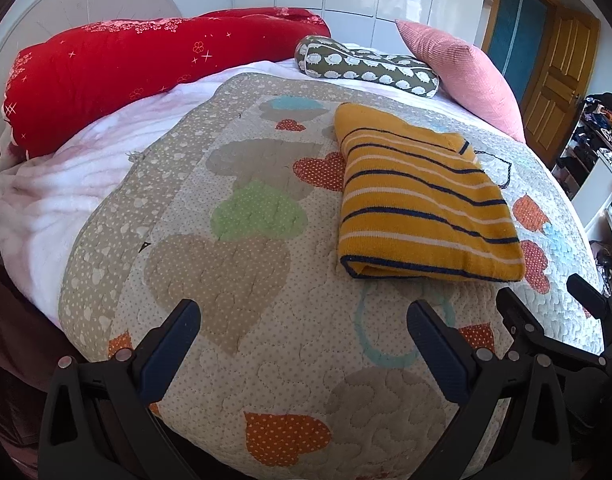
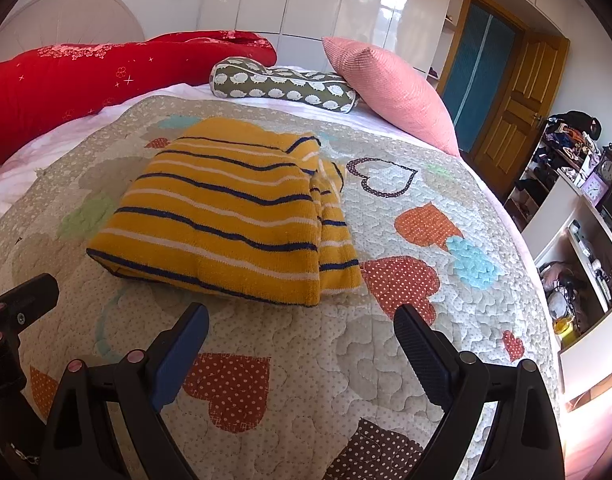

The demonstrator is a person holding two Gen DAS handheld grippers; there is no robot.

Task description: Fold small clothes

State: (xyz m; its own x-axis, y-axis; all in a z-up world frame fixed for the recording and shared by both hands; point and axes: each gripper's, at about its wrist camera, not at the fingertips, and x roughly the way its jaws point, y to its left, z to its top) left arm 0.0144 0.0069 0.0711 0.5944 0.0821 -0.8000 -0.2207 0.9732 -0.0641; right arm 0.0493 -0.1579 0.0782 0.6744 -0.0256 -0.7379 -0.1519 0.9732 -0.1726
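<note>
Now striped sweater [image 1: 423, 200] lies folded on heart quilt [image 1: 242, 272]; left gripper [image 1: 304, 322] and right gripper [image 2: 302, 326] hover near sweater, jaws apart, empty.

We see the folded sweater [image 2: 226, 208] lying on the quilt [image 2: 385, 360], which covers the bed. Behind it, from left to right, lie a rolled duvet [image 2: 86, 80], a bolster pillow [image 2: 282, 86] and a cushion [image 2: 389, 88] leaning on the bolster's right end. Shelves [image 2: 577, 216] stand right of the bed.
</note>
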